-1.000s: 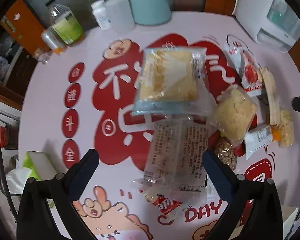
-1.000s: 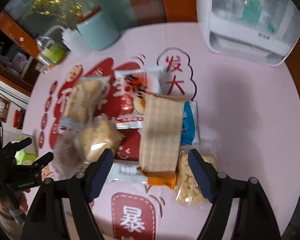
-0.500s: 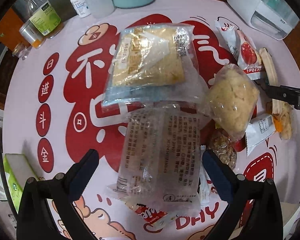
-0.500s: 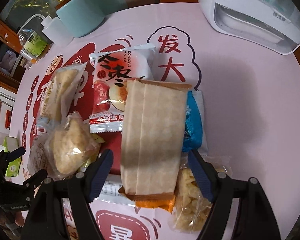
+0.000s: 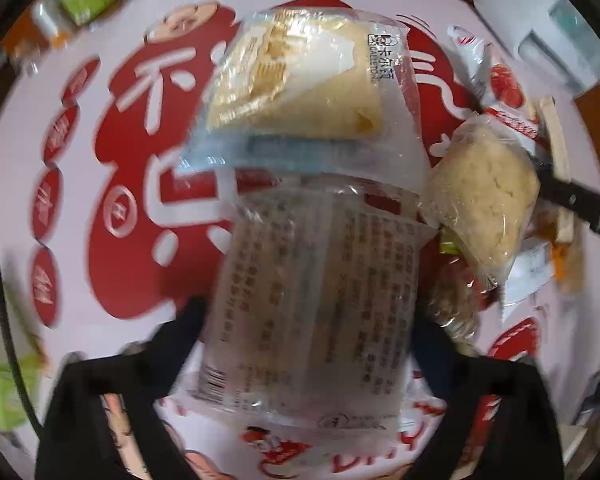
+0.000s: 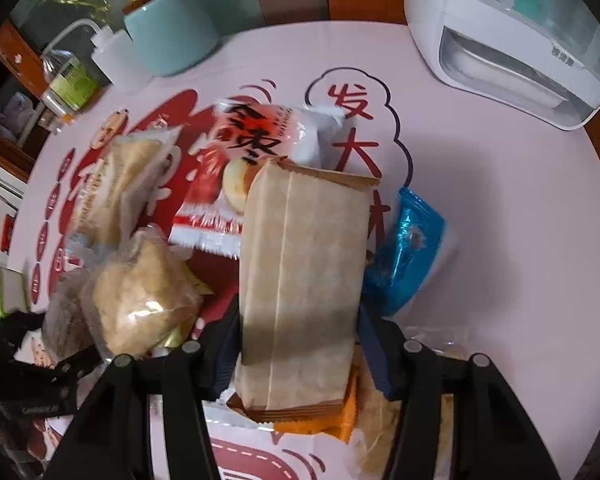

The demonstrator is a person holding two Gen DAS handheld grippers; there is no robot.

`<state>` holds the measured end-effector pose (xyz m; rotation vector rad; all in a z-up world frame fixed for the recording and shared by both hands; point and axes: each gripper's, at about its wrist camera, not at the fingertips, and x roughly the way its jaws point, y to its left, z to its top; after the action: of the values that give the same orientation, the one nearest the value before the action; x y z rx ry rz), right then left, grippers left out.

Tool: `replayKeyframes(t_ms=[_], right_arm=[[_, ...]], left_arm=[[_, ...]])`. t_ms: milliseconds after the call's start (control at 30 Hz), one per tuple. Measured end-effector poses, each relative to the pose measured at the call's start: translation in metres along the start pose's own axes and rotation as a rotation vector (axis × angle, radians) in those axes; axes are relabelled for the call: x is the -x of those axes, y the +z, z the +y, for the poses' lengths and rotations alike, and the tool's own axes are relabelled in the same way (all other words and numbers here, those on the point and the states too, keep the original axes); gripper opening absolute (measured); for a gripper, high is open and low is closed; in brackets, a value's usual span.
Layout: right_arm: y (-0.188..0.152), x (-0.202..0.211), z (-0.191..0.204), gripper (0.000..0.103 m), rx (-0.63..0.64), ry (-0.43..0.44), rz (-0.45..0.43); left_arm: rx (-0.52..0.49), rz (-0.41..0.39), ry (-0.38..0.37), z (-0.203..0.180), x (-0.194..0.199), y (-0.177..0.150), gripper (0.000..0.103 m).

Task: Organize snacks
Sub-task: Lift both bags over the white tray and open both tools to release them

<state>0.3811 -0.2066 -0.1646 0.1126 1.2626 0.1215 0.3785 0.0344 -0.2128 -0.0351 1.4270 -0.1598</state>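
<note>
My right claw points down at the pink table, its jaws closing on the tan packet that lies lengthwise between them; both pads already sit against its long sides near the end closest to me. Just right of it lies a blue wrapper, beyond it a red-and-white pouch. My left claw is closing too, around a clear printed packet lying flat between its fingers; the blur hides whether the pads touch it. Past that packet rests a clear-wrapped yellow cake, with a crumbly bun to the right.
</note>
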Motion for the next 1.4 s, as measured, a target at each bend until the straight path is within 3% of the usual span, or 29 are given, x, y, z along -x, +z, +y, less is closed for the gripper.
replayKeyframes(t_ms=[267,433,733,967,1233,1400], right_arm=[[-0.014,0.043,0.01,0.054,0.028,0.029,-0.069],[-0.032,0.081,0.02,0.054,0.043,0.061,-0.113],[-0.095,0.179,0.049,0.054,0.134,0.095,-0.215],[-0.155,0.251,0.076,0.054,0.188,0.123,-0.309],[-0.233,0.277,0.097,0.054,0.249,0.186,-0.347],[-0.282,0.262,0.093,0.055,0.223,0.23,-0.343]], left_arm=[[0.048,-0.058,0.046,0.017,0.021,-0.013,0.075],[0.029,-0.144,0.067,0.02,0.07,-0.029,0.074],[-0.057,-0.324,0.065,-0.017,0.192,-0.098,0.075],[-0.041,-0.429,0.026,-0.025,0.265,-0.168,0.075],[-0.062,-0.47,0.028,-0.036,0.281,-0.247,0.075],[-0.076,-0.51,0.076,-0.043,0.266,-0.293,0.076]])
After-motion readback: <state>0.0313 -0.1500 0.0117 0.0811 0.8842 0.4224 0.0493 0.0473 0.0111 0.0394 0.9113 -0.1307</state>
